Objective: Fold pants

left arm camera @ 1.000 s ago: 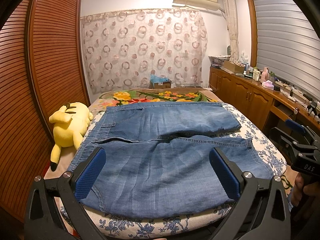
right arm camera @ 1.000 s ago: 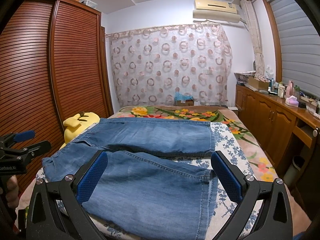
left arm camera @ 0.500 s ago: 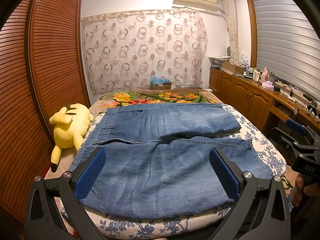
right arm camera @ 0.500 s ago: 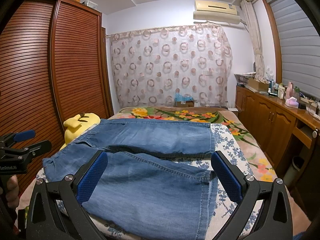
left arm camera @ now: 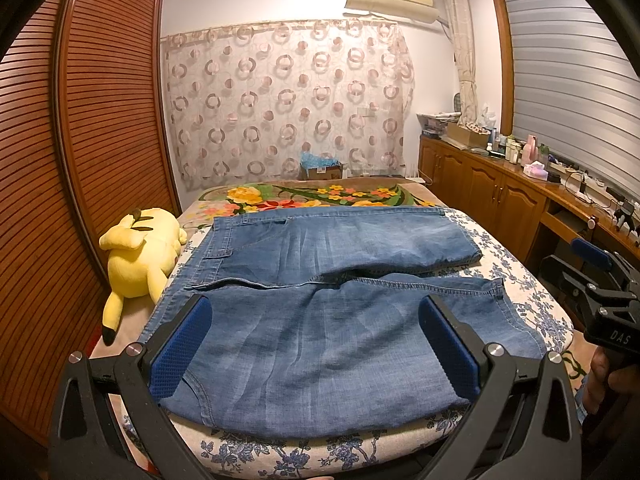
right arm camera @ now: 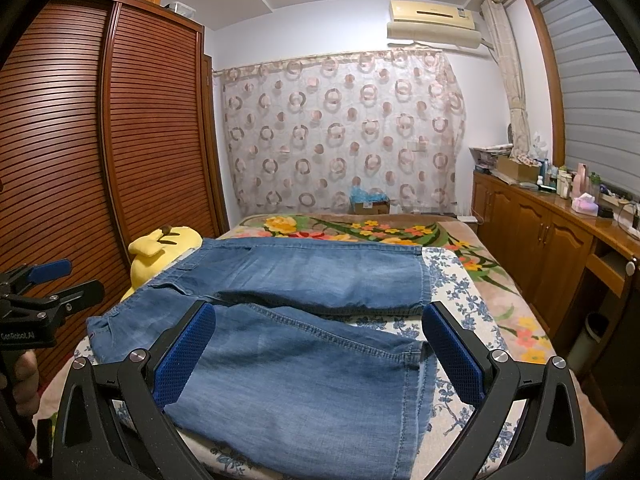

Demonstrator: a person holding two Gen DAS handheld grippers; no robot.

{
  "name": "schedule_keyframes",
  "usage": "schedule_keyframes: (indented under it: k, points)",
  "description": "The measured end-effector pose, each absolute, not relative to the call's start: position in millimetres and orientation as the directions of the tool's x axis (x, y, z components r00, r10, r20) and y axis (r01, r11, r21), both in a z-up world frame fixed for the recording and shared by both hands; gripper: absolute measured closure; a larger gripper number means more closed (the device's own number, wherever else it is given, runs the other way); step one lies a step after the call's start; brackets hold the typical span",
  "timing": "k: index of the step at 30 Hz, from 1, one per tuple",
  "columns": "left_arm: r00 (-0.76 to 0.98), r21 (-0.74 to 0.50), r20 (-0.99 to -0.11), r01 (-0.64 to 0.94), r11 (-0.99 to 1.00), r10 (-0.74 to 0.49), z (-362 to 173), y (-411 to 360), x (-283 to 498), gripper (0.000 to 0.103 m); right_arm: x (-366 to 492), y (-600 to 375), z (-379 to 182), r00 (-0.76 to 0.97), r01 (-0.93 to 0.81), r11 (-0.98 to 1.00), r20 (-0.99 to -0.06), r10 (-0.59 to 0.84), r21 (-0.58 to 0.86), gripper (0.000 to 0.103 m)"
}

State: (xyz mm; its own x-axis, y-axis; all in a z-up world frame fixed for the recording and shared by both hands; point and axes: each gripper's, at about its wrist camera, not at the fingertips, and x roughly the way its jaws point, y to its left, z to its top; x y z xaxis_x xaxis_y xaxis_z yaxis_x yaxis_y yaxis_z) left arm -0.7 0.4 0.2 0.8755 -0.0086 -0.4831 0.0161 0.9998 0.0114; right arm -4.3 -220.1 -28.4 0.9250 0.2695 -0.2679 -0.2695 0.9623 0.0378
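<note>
Blue jeans (left arm camera: 320, 320) flat on the floral bed (left arm camera: 532, 300), both the left gripper (left arm camera: 316, 344) and right gripper (right arm camera: 320, 352) spread wide, empty.

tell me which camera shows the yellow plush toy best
The left wrist view. There the yellow plush toy lies in full on the bed beside the waist end of the jeans, body, leg and tail showing. The right wrist view catches only its top; the jeans hide the rest.
</note>
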Motion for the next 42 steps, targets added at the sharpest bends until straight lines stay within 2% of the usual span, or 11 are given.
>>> schedule_keyframes:
  k: [14, 26, 42]
  points:
    - [0.876, 0.012, -0.483, 0.017, 1.000, -0.009, 0, 0, -1, 0.000, -5, -220, -29, 0.924, -0.272, 0.962, -0.270, 0.272, 0.039, 0.000]
    - [0.835, 0.007, -0.550, 0.012, 1.000, -0.006, -25, 14, 20, 0.000, 12, -224, -40, 0.907, -0.252, 0.965, -0.331, 0.260, 0.067, 0.000]
    - [0.814, -0.001, -0.581, 0.001, 1.000, -0.001, -46, 36, 29, 0.000, 11, -224, -44, 0.900, -0.232, 0.972, -0.368, 0.233, 0.046, 0.000]
